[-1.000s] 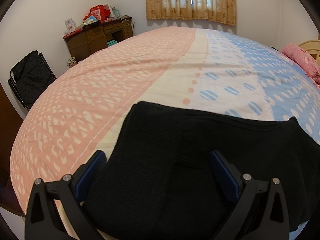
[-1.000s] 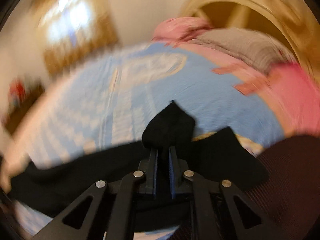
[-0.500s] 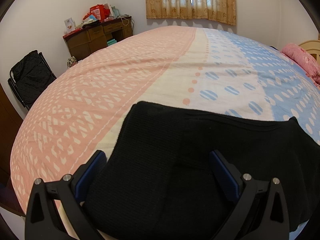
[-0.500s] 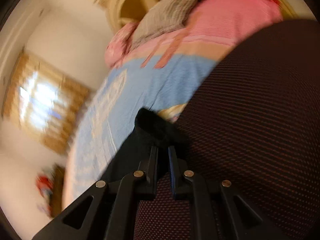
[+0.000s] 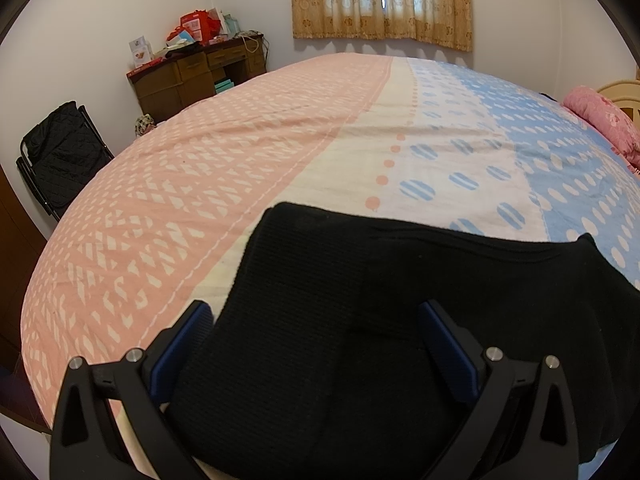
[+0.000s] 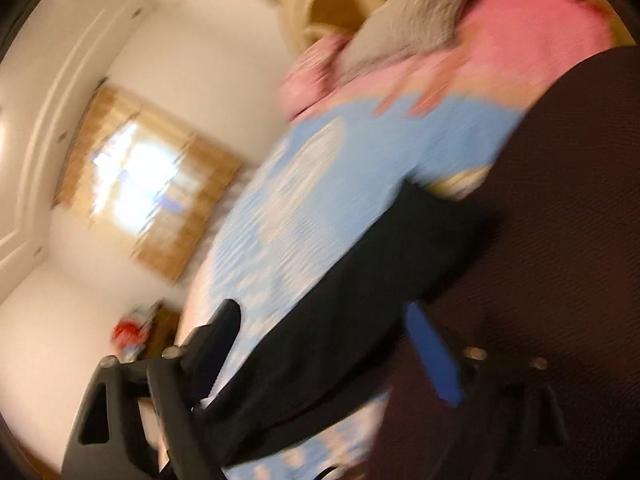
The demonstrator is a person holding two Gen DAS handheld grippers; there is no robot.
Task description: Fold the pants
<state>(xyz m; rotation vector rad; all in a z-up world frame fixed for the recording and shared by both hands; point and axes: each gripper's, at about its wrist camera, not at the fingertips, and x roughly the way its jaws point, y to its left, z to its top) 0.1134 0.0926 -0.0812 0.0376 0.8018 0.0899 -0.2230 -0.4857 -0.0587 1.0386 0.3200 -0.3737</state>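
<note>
Black knit pants (image 5: 400, 300) lie folded on the near part of the bed (image 5: 280, 140), reaching to its front edge. My left gripper (image 5: 316, 320) is open, its blue-padded fingers astride the left part of the pants just above the fabric. In the blurred, tilted right wrist view the pants (image 6: 360, 300) run as a dark band across the blue sheet. My right gripper (image 6: 324, 320) is open with nothing between its fingers, above the pants.
A dark maroon knit surface (image 6: 560, 240) fills the right side of the right wrist view. Pink pillows (image 5: 600, 120) lie at the bed's right end. A cluttered wooden desk (image 5: 192, 76) and a black folding chair (image 5: 60, 152) stand beyond the bed's left side.
My right gripper has opened and let go of the pants' corner it was pinching, and it has rolled and swung sideways. My left gripper and the left part of the pants have not moved.
</note>
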